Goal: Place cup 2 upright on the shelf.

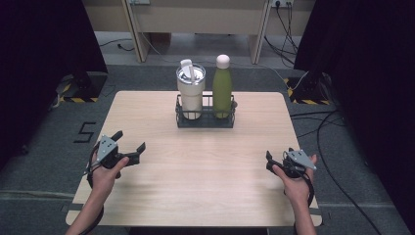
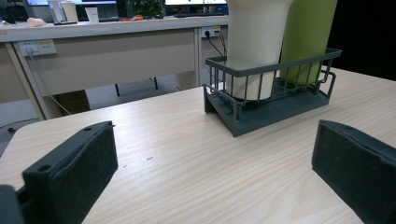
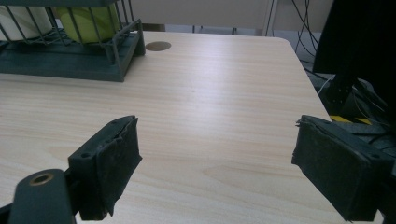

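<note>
A dark wire basket (image 1: 205,120) stands at the back middle of the light wooden table (image 1: 195,171). In it stand upright a cream tumbler (image 1: 191,93) with a lid and a green bottle (image 1: 222,88) with a pale cap. My left gripper (image 1: 130,140) is held open over the table's left side, empty. My right gripper (image 1: 279,152) is open near the right edge, also empty. The left gripper view shows its gripper (image 2: 215,140) facing the basket (image 2: 275,107), tumbler (image 2: 257,46) and bottle (image 2: 308,37). Past the right gripper (image 3: 215,140) are the basket (image 3: 70,60) and bottle (image 3: 88,23), at upper left.
Bare tabletop lies between both grippers and the basket. A small round brown mark (image 3: 158,45) is on the table beside the basket. Behind the table are a desk (image 1: 195,19), floor cables (image 1: 333,122) and stand bases with striped tape (image 1: 73,88).
</note>
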Tool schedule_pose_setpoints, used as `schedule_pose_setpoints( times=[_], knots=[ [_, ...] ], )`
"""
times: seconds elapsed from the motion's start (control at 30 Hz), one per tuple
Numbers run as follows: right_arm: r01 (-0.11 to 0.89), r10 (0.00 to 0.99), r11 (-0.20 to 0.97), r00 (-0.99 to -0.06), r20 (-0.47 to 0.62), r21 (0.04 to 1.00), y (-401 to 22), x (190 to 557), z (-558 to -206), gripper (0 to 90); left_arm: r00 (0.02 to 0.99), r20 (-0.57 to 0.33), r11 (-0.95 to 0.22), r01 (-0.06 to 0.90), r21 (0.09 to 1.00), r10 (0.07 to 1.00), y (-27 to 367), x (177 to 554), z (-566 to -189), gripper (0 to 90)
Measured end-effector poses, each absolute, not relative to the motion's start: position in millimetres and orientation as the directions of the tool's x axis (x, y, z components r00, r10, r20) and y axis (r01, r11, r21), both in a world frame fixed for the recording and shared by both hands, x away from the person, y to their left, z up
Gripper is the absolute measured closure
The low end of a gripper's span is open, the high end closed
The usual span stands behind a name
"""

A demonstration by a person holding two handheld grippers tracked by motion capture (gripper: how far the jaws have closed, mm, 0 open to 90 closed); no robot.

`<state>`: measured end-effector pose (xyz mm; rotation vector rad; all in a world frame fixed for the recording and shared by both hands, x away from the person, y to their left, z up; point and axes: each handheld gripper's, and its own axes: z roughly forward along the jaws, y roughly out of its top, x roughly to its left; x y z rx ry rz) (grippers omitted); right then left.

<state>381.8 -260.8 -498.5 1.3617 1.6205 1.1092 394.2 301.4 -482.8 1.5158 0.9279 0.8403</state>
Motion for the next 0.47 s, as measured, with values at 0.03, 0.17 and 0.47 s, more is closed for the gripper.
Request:
schedule_pose_setpoints(
  times=[0.03, 0.17, 0.47],
  knots=[
    [0.350, 0.986, 0.062, -0.167, -0.003, 0.935, -261.7, 381.5, -499.5, 14.3, 0.439, 0.020, -0.076, 0.110, 0.991, 0.898, 301.3, 394.1, -483.1, 0.0],
    [0.346, 0.987, 0.054, -0.159, 0.002, 0.937, -263.3, 380.1, -501.0, 14.2, 0.442, 0.019, -0.077, 0.114, 0.990, 0.897, 301.1, 394.4, -484.5, 0.0],
    [0.344, 0.987, 0.047, -0.157, 0.008, 0.938, -264.1, 378.2, -504.1, 14.3, 0.451, 0.009, -0.068, 0.115, 0.991, 0.893, 301.4, 396.1, -485.0, 0.0]
  ],
)
